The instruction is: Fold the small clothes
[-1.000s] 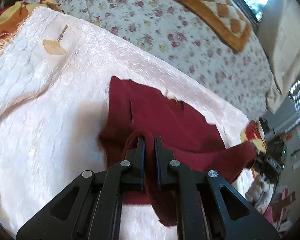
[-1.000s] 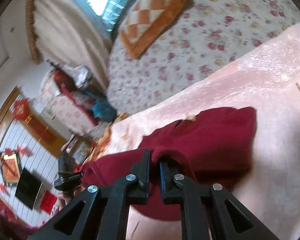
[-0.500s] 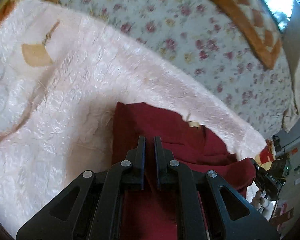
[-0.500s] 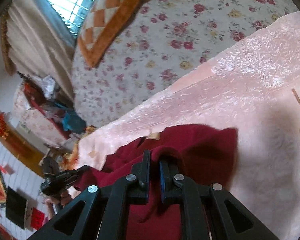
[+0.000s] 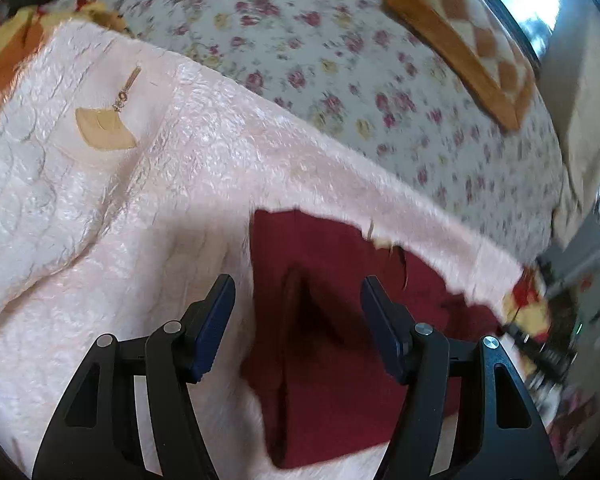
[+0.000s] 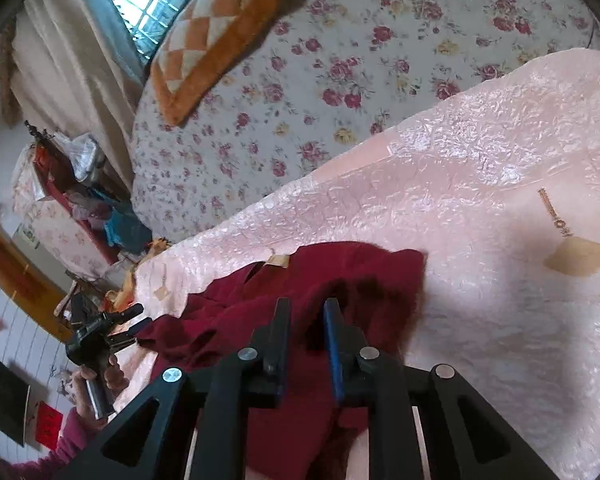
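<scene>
A dark red garment (image 5: 332, 248) lies folded on a pale pink quilted blanket (image 5: 160, 184), with a small tan label (image 5: 382, 242) at its far edge. My left gripper (image 5: 297, 282) hangs just above it. Its jaws are opening and stand wide, a raised crease of the cloth lies between them, and neither pad touches it. In the right wrist view the garment (image 6: 364, 268) lies bunched under my right gripper (image 6: 307, 304). Those jaws are opening with a narrow gap, and the red cloth shows in the gap, loose.
Beyond the blanket (image 6: 480, 200) spreads a floral bedspread (image 5: 300, 60) with an orange checked cushion (image 6: 216, 40). A fan motif (image 5: 104, 132) marks the blanket. At the left of the right wrist view a person's hand (image 6: 112, 376) holds a black device beside cluttered furniture.
Both grippers carried the red garment forward and down onto the blanket. The left jaws went from shut on the cloth to wide apart. The right jaws parted slightly.
</scene>
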Demonstrator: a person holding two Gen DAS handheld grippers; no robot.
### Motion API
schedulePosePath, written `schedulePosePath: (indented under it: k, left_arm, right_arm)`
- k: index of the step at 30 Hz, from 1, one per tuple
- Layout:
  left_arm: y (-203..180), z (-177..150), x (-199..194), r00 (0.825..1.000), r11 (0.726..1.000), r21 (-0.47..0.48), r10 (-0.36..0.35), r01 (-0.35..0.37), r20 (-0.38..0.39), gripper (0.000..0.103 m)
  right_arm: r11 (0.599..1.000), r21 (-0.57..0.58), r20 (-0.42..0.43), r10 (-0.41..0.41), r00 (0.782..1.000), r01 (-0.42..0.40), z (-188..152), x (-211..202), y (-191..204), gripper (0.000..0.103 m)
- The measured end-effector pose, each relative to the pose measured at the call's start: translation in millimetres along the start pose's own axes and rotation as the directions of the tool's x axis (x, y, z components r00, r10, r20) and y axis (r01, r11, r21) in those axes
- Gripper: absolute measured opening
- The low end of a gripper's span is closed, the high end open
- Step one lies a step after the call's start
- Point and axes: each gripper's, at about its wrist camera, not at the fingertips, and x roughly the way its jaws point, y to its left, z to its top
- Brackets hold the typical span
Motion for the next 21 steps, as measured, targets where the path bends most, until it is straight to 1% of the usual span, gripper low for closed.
schedulePosePath:
  k: [2, 4, 5, 8, 9, 10, 11, 12, 14, 15, 16, 17, 18, 19, 20, 21]
  left_arm:
    - [-6, -15, 2, 0.999, 0.998, 0.059, 0.014, -0.012, -0.043, 0.065]
    - [-10, -28, 6, 0.996, 0.994, 0.106, 0.027, -0.018, -0.083, 0.065]
    - [-14, -34, 10, 0.994, 0.991, 0.131, 0.035, -0.021, -0.101, 0.065]
    - [-24, -40, 24, 0.988, 0.981, 0.192, 0.068, -0.041, -0.139, 0.065]
    - [-27, -36, 28, 0.988, 0.979, 0.198, 0.077, -0.049, -0.135, 0.065]
    - [-28, -32, 30, 0.989, 0.980, 0.191, 0.076, -0.051, -0.127, 0.065]
    - [-28, -25, 34, 0.991, 0.985, 0.167, 0.069, -0.049, -0.115, 0.065]
    - [-26, -18, 37, 0.993, 0.990, 0.132, 0.058, -0.044, -0.105, 0.065]
    - [-13, -1, 44, 0.997, 0.999, 0.018, 0.028, -0.027, -0.078, 0.065]
    - [-8, 4, 47, 0.997, 0.999, -0.011, 0.030, -0.030, -0.072, 0.065]
    - [0, 9, 55, 0.996, 0.998, -0.044, 0.049, -0.053, -0.072, 0.065]
    - [5, 12, 60, 0.995, 0.995, -0.062, 0.068, -0.073, -0.078, 0.065]
    - [11, 14, 65, 0.993, 0.993, -0.081, 0.084, -0.091, -0.089, 0.065]
    - [18, 14, 70, 0.990, 0.989, -0.105, 0.090, -0.101, -0.106, 0.065]
    - [24, 12, 74, 0.988, 0.986, -0.133, 0.083, -0.100, -0.129, 0.065]
    - [28, 10, 74, 0.988, 0.984, -0.152, 0.066, -0.088, -0.142, 0.065]
  right_arm:
    - [0.996, -0.081, -0.075, -0.034, 0.997, 0.028, -8, 8, 12, 0.015]
    - [0.979, -0.199, -0.167, -0.080, 0.983, 0.045, -19, 27, 29, 0.015]
    - [0.966, -0.250, -0.196, -0.110, 0.974, 0.059, -22, 38, 36, 0.015]
    - [0.933, -0.351, -0.221, -0.169, 0.960, 0.084, -20, 66, 52, 0.015]
    - [0.927, -0.364, -0.211, -0.178, 0.961, 0.091, -12, 76, 57, 0.015]
    - [0.930, -0.359, -0.204, -0.167, 0.965, 0.084, -4, 83, 59, 0.015]
    - [0.938, -0.340, -0.200, -0.140, 0.970, 0.066, 10, 94, 62, 0.015]
    - [0.941, -0.330, -0.190, -0.143, 0.971, 0.074, 19, 101, 62, 0.015]
    - [0.941, -0.316, -0.151, -0.175, 0.973, 0.120, 38, 116, 61, 0.015]
    - [0.947, -0.291, -0.133, -0.182, 0.974, 0.137, 49, 125, 56, 0.015]
    - [0.949, -0.275, -0.127, -0.193, 0.973, 0.152, 55, 132, 52, 0.015]
    - [0.951, -0.254, -0.130, -0.217, 0.967, 0.179, 61, 141, 47, 0.016]
    - [0.950, -0.226, -0.160, -0.252, 0.954, 0.213, 64, 156, 35, 0.017]
    - [0.950, -0.214, -0.181, -0.267, 0.947, 0.227, 65, 163, 30, 0.017]
    - [0.949, -0.191, -0.225, -0.291, 0.930, 0.251, 62, 173, 19, 0.017]
    - [0.950, -0.177, -0.249, -0.297, 0.922, 0.258, 60, 176, 14, 0.017]
